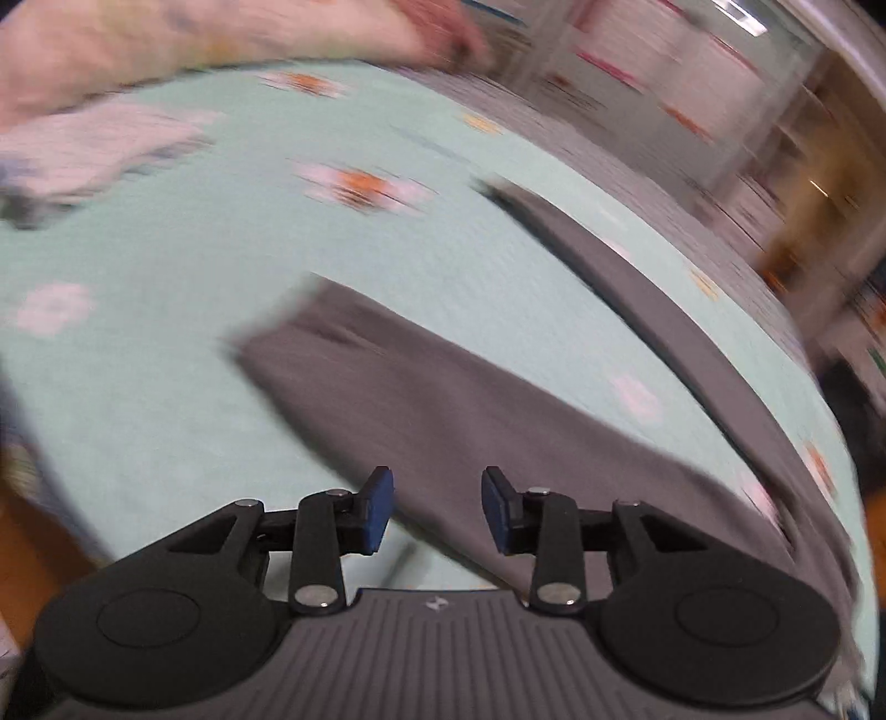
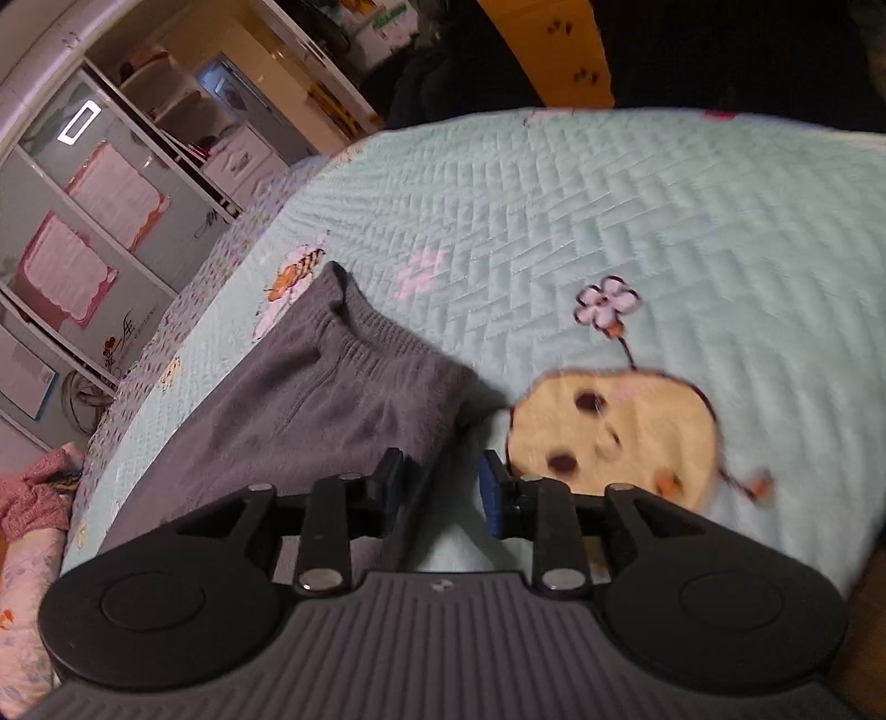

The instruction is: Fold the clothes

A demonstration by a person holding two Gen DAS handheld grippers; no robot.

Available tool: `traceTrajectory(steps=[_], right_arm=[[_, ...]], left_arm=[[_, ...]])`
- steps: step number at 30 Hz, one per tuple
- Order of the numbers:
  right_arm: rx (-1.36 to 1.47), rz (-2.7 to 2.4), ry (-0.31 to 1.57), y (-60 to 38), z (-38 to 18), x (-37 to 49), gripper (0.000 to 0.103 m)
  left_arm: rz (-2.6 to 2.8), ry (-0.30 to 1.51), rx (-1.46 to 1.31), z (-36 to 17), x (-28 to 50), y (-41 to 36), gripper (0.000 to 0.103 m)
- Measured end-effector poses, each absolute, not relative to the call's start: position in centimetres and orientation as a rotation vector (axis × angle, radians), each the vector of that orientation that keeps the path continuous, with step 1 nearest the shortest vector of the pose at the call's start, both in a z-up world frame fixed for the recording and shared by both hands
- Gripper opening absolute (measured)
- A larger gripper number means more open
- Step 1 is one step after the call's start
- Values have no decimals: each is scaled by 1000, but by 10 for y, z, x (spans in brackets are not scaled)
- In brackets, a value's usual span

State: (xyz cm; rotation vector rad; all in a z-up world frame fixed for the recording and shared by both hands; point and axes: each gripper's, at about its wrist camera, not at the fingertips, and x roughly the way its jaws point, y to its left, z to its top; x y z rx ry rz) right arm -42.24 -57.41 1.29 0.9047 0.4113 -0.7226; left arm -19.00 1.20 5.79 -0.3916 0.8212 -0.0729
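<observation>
A pair of grey trousers (image 1: 470, 399) lies flat on a mint-green quilted bedspread (image 1: 166, 310); the left wrist view, which is motion-blurred, shows its two legs spread apart. My left gripper (image 1: 437, 509) is open above the nearer leg, with nothing between its blue pads. In the right wrist view the ribbed waistband end of the grey trousers (image 2: 343, 376) lies ahead and to the left. My right gripper (image 2: 443, 490) is open just over the waistband's near corner, empty.
A pale folded garment (image 1: 88, 149) and a pink floral pillow or cloth (image 1: 166, 44) lie at the far left of the bed. The bedspread (image 2: 664, 221) carries flower and cartoon patches. Glass-fronted cabinets (image 2: 99, 221) stand beyond the bed edge; pink cloth (image 2: 33, 493) lies low at the left.
</observation>
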Motion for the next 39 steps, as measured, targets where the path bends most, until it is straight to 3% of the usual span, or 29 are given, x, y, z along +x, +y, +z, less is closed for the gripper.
traceTrajectory(steps=[9,15,16,18,20,23,27,31,39], right_arm=[[716,-538,536,-489,28,-416,32],[420,-246,609,-413,44,-345,31],[363,-199,624,-401,45,-330,31],[248,-105,651,-375,48,-301,30],[133,-10,676,-349,50,-271,30],[29,114,750,-315,45,-224,22],[58,127,829,-306,22,-152,0],[145,87,820,-310,11,-93,0],[78,419,884,-261,26,-122,1]], left_arm=[[-139,733,-117,53,-128,32,35],[-209,755,-55,37,-102,39,32],[-234,772,-46,34,-100,38,19],[-273,795,-25,29,-97,35,1],[-281,779,-11,31,-96,33,1],[-286,759,-31,36,-90,31,1],[-275,767,-23,33,-64,20,0],[-246,792,16,27,-41,8,0],[-261,790,-126,41,-60,44,0]])
